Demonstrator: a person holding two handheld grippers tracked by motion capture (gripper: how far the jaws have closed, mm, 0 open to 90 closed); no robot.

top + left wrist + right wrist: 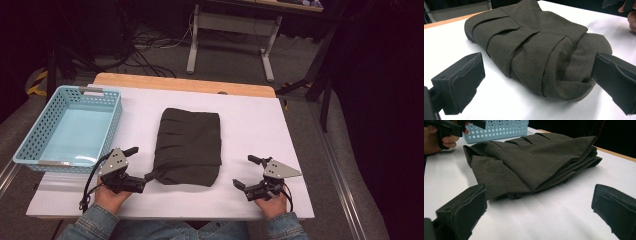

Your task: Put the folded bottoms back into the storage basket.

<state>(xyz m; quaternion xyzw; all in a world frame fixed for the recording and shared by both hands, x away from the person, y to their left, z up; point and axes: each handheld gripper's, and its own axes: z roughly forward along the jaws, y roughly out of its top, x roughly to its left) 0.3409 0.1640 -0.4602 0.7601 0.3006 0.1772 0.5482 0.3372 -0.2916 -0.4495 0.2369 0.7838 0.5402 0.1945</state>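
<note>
Here the folded dark garment (189,146) lies mid-table, its underside hidden. Left gripper (141,163) at its 8 o'clock corner, jaws wide, one pad touching cloth, nothing clamped. Right gripper (246,171) at 4 o'clock, gaping, empty. Blue basket (30,142) at 9 o'clock.

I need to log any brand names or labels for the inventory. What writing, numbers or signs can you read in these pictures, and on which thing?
None: no readable text anywhere.
Folded dark garment: plain cloth, no tag or print in view.
Blue basket: perforated walls, no label to be seen.
Left tool and right tool: black jaws and grey plates bear no readable markings.
White table cover: blank.
</note>
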